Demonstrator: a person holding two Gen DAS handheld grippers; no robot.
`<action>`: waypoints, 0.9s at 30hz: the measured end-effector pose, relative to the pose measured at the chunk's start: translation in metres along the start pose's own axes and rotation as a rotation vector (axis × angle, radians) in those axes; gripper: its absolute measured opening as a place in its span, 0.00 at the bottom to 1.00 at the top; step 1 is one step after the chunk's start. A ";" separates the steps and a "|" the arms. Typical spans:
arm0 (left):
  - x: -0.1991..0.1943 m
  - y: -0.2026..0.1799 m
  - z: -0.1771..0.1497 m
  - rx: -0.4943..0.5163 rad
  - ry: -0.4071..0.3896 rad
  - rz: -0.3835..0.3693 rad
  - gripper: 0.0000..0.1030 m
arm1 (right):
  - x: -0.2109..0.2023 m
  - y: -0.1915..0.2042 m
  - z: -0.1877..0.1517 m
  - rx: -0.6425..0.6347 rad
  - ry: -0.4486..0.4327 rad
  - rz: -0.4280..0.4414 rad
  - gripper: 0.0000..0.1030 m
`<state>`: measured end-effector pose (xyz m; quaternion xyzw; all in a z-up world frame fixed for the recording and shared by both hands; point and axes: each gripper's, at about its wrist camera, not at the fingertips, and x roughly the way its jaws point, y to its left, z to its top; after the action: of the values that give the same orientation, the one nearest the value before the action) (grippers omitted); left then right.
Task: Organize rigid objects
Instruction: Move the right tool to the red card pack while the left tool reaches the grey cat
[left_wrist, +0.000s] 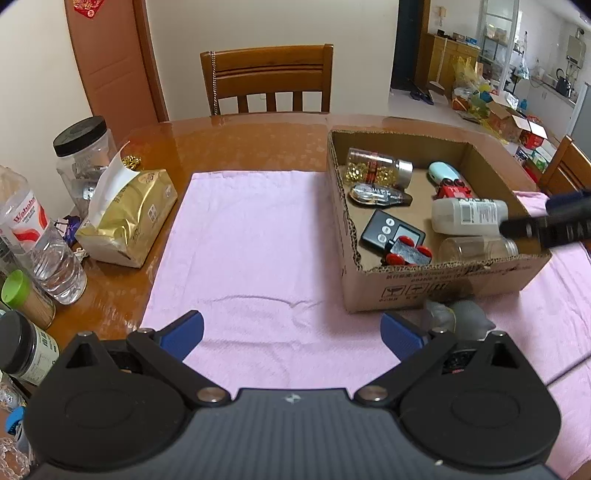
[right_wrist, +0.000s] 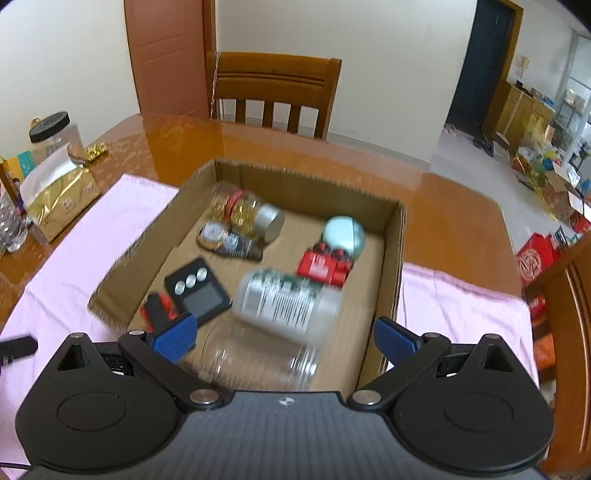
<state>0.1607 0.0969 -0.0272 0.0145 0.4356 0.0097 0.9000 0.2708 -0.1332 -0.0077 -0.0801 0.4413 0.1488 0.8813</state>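
A shallow brown corrugated cardboard box (left_wrist: 439, 284) is parked on the right side of a pink cloth (left_wrist: 251, 243), and pretty much all the rigid stuff is already piled inside it. At the far left corner of the box, a clear glass jar with a silver cap and gold bits inside (left_wrist: 380, 168) is laid on its side, with a flat metallic keychain-looking thing (left_wrist: 378, 195) just near of it. A pale mint-green rounded gadget (left_wrist: 443, 171) is tucked at the far side, touching a small red toy truck (left_wrist: 453, 190). A white plastic bottle with a printed label (left_wrist: 467, 216) is lying sideways in the middle right, and a clear empty glass jar (left_wrist: 476, 248) is seen just near of that, against the near wall. A black flat digital timer with three round buttons (left_wrist: 389, 230) is sitting at the near left, with a red-wheeled toy car (left_wrist: 406, 253) touching its near edge.

The right gripper (right_wrist: 284, 334) is held over the near part of the box, jaws spread wide with nothing between them; that view is blurry. The left gripper (left_wrist: 291, 332) is hovering over the bare cloth, jaws also wide apart and empty.

Off to the left, a gold foil tissue pack (left_wrist: 129, 218) and a clear plastic water bottle (left_wrist: 40, 236) are set on the glossy brown wooden table (left_wrist: 240, 144).
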 end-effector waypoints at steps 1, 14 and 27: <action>0.001 0.000 -0.001 0.002 0.003 -0.004 0.98 | 0.000 0.003 -0.007 0.001 0.005 0.002 1.00; 0.013 -0.002 -0.012 0.048 0.044 -0.044 0.98 | 0.025 0.035 -0.100 0.122 0.167 0.040 1.00; 0.018 -0.010 -0.018 0.103 0.078 -0.088 0.98 | 0.040 0.066 -0.121 0.075 0.226 0.015 1.00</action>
<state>0.1578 0.0878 -0.0527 0.0410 0.4703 -0.0519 0.8801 0.1801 -0.0959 -0.1133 -0.0601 0.5436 0.1287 0.8272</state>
